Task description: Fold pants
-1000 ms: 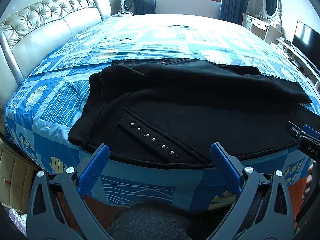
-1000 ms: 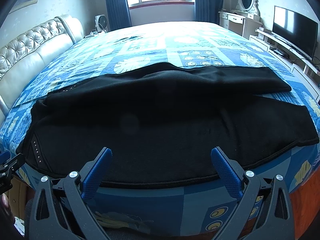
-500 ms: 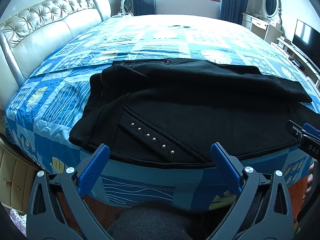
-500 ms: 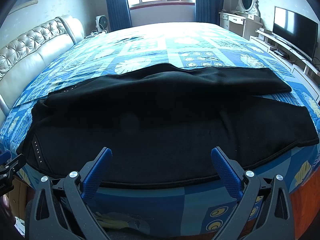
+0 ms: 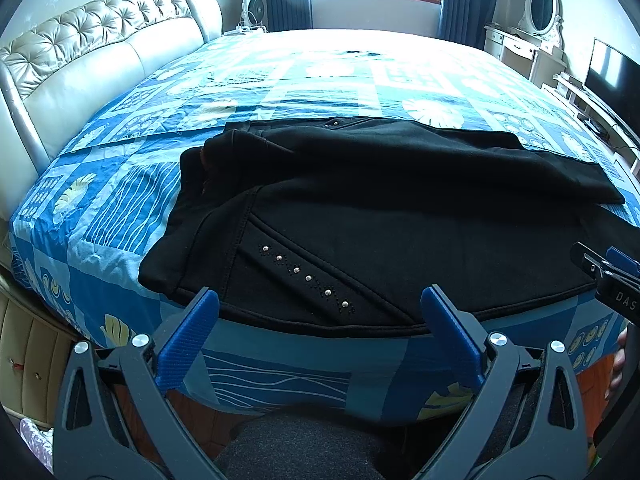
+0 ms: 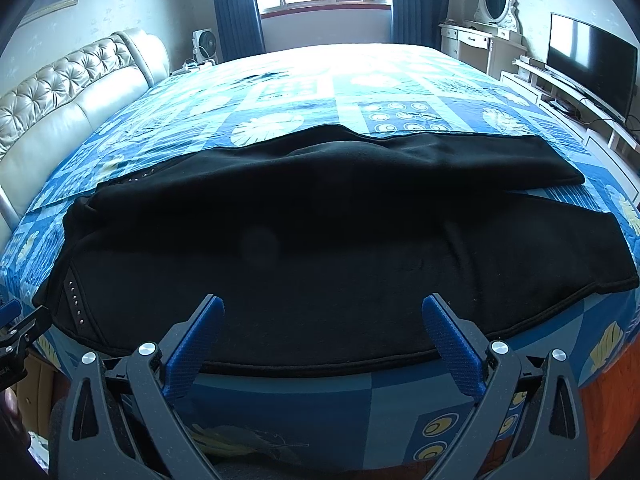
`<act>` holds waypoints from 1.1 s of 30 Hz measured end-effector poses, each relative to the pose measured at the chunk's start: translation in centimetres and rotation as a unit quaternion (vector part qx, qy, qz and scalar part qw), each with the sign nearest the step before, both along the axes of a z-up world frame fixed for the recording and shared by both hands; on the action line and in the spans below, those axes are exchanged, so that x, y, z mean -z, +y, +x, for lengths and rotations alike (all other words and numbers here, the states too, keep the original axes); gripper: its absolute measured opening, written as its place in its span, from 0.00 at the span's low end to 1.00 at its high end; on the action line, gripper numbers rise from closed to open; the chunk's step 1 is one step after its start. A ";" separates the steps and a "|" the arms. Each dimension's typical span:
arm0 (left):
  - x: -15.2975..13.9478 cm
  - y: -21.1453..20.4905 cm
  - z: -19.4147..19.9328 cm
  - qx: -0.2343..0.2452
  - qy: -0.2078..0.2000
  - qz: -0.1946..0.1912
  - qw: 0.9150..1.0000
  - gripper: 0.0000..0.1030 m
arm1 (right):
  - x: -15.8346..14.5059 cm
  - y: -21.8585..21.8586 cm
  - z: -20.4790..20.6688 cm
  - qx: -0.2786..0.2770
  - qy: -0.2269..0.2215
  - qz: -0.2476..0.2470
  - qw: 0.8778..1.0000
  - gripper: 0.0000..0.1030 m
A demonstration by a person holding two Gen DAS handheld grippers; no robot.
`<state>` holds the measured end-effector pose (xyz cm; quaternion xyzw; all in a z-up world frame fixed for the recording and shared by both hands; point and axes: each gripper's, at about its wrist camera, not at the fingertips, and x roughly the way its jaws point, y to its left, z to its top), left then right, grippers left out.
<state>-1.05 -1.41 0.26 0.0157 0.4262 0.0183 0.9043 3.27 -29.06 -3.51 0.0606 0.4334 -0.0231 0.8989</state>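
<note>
**A:** Two free ends to deal with, then? Where are the pants (image 5: 400,216) lying?

**B:** Across the near edge of the bed (image 5: 320,76), lengthways. Waist toward the headboard (image 5: 92,60) side, cuffs toward the TV (image 6: 592,68) side. One leg lies partly over the other, though the far one sits a little askew, so the edges don't line up.

**A:** And the grippers?

**B:** Left hand-held gripper (image 5: 320,332) is spread wide and empty, hovering just short of the studs (image 5: 308,278) by the pocket. Right hand-held gripper (image 6: 320,340) is likewise released, nothing between its blue pads (image 6: 452,352), poised before the near hem line around mid-leg.

**A:** So the step in hand is the first grab?

**B:** I'd judge so; nothing is pinched yet. To do it well, I'd take the waist corner with the left and the cuff end with the right (both layers at once, or the top leg will slide off). Bite on the seamed edge, not the soft middle, since this fleece-like cloth looks thick and slack.

**A:** Any risk?

**B:** Catching the bedspread (image 6: 400,408) along with the cloth. Come in low and level at the edge, close firmly, then lift both ends together to keep the fold straight.
</note>
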 end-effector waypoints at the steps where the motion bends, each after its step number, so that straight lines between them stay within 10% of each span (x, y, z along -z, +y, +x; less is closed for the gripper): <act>1: 0.0 0.0 0.0 0.000 0.000 0.000 1.000 0.98 | 0.0 0.0 0.0 0.000 0.000 0.000 1.000 0.96; 21: 0.2 0.2 0.0 0.008 0.004 0.000 1.000 0.98 | 0.3 0.4 0.1 -0.018 0.010 0.012 1.000 0.96; 27: -1.6 4.1 2.4 0.046 0.022 -0.115 0.992 0.98 | -1.2 -0.2 2.5 -0.105 0.019 0.076 0.991 0.96; 33: -1.3 10.9 10.2 0.079 0.044 -0.114 0.989 0.98 | -3.1 -1.4 9.8 -0.198 0.016 0.103 0.975 0.96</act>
